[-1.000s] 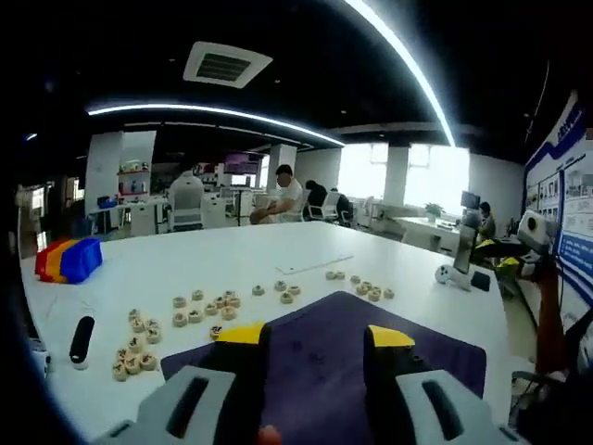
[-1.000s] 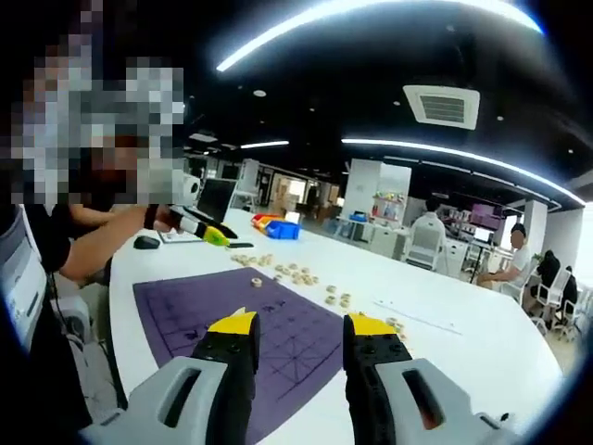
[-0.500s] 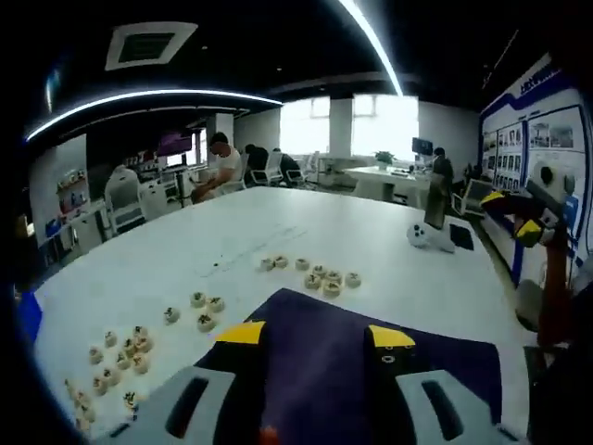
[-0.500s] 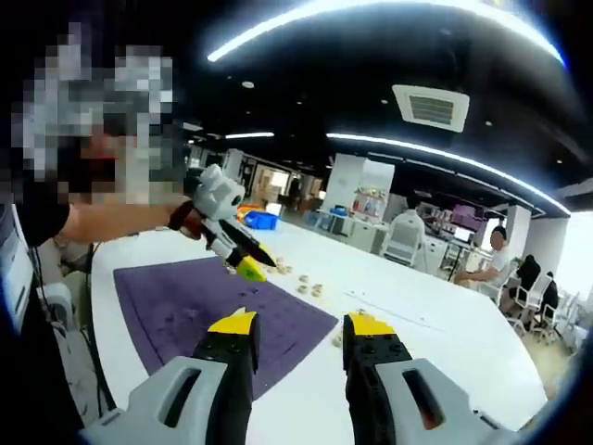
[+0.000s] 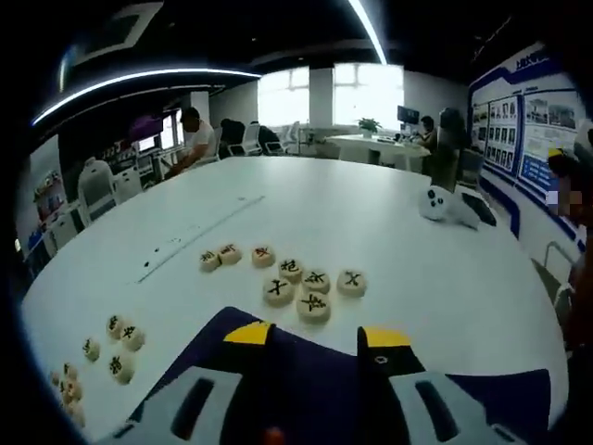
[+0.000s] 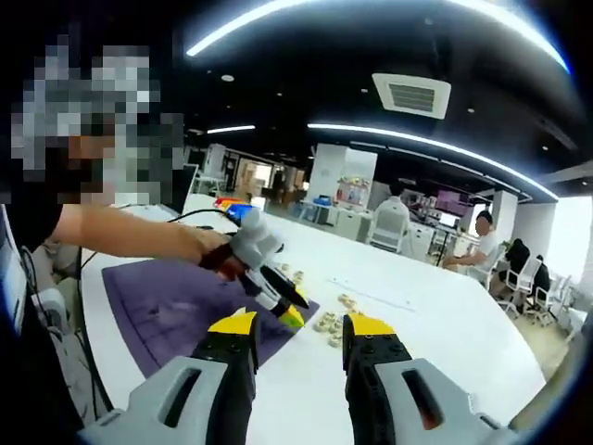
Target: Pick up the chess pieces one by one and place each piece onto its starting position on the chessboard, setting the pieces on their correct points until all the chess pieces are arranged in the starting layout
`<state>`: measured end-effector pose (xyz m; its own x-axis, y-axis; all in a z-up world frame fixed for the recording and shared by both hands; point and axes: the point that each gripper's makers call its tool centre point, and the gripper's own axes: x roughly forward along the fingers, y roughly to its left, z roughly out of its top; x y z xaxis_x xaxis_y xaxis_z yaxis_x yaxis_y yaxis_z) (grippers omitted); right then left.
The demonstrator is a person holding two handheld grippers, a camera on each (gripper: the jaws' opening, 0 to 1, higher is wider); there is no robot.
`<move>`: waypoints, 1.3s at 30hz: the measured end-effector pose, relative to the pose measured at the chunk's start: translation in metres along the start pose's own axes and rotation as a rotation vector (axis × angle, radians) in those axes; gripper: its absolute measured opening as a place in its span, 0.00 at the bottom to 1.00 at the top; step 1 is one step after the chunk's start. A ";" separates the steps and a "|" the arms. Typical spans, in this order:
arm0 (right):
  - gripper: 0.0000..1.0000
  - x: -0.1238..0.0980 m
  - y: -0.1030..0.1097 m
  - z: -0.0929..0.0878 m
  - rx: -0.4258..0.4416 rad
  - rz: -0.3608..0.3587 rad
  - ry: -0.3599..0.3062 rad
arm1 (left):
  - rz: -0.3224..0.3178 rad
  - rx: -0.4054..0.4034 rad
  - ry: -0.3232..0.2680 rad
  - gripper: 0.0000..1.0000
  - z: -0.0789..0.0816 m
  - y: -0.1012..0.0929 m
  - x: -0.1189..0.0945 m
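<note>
Eight chess pieces [image 5: 298, 281] clustered just beyond the jaws, about seven more pieces [image 5: 115, 341] left of the jaws, one purple chessboard [image 5: 315, 366] under the jaws

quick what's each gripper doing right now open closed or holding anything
Left gripper: open, empty, over the purple mat's edge near the chess pieces.
Right gripper: open, empty.

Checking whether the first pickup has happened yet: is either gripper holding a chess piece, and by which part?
Nothing is held. The left gripper and right gripper are both open with nothing between their fingers; the chess pieces lie on the table.
</note>
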<state>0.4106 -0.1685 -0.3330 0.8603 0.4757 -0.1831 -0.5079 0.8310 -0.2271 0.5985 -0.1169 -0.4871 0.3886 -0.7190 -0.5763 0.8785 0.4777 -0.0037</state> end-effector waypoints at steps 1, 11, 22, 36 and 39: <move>0.36 0.000 0.000 0.001 0.000 0.000 -0.003 | 0.001 -0.009 -0.004 0.35 0.001 0.000 0.005; 0.36 -0.005 -0.009 0.000 0.002 -0.027 -0.003 | 0.010 -0.057 -0.018 0.21 0.006 -0.004 0.026; 0.36 -0.005 -0.015 -0.008 -0.056 -0.076 0.049 | 0.004 -0.062 -0.073 0.20 0.015 -0.001 -0.023; 0.37 0.006 0.015 0.002 -0.093 0.016 0.020 | 0.115 -0.088 -0.239 0.20 -0.015 0.022 -0.212; 0.37 0.008 0.025 0.005 -0.110 0.040 0.018 | 0.136 -0.116 -0.254 0.20 -0.035 0.026 -0.245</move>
<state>0.4049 -0.1422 -0.3357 0.8389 0.5017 -0.2109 -0.5442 0.7746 -0.3223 0.5167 0.0897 -0.3748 0.5707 -0.7404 -0.3550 0.7814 0.6226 -0.0424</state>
